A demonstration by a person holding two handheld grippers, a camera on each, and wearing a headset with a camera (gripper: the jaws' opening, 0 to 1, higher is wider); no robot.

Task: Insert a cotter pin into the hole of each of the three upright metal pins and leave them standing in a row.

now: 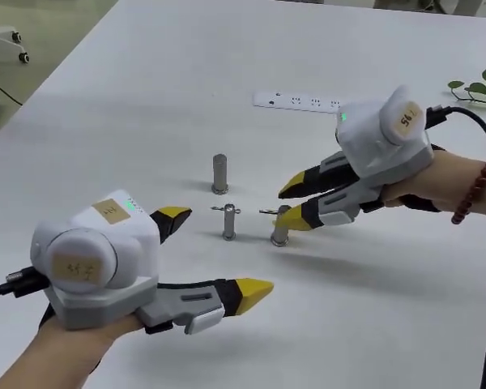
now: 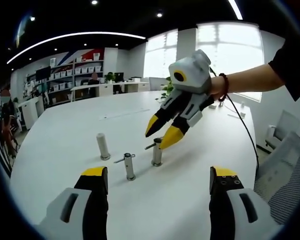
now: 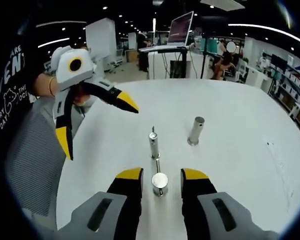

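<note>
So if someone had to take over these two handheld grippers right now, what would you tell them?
Left gripper: open, holding nothing, hovering over the table in front of the pins.
Right gripper: open, with a jaw on either side of the top of the right metal pin.
Done: the middle metal pin has the first cotter pin through it.
Under way: the second cotter pin sticks out of the right metal pin's side. I cannot tell if it is fully in.
Left: the far metal pin carries none. All three stand upright but in a bent line, so they probably need straightening.
</note>
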